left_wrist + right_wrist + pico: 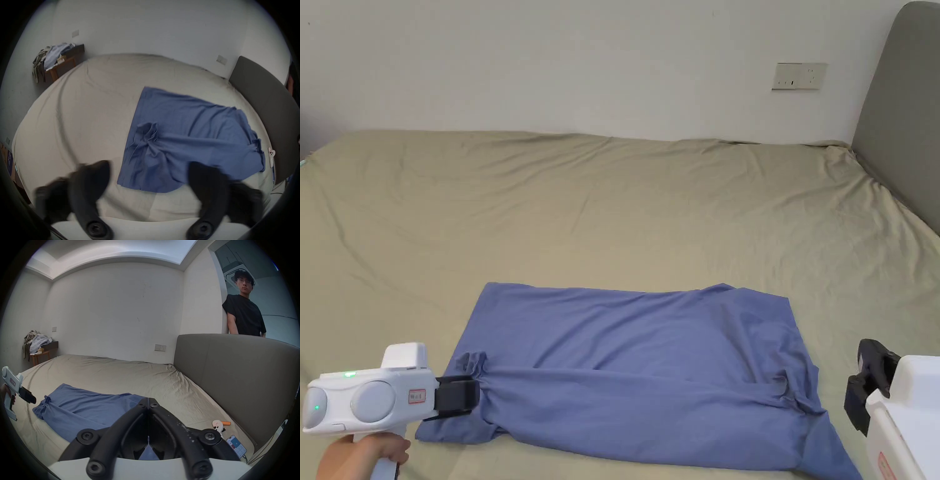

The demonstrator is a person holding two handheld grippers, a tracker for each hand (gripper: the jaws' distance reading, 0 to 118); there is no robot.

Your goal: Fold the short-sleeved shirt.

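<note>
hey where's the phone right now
In the right gripper view the phone lies at the bed's right edge beside the grey headboard, right of the blue shirt.

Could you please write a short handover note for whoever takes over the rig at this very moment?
Left gripper: open, holding nothing, just off the shirt's left edge.
Right gripper: jaws together, nothing visibly held, at the shirt's right side.
Blue shirt lies lengthwise across the near part of the bed, a long band with wrinkled bunches near both ends; neither gripper holds it.
Done: apparently a first lengthwise fold.
Left: smooth the bunches, fold it crosswise, tidy the near right corner.
A phone lies by the headboard.
</note>
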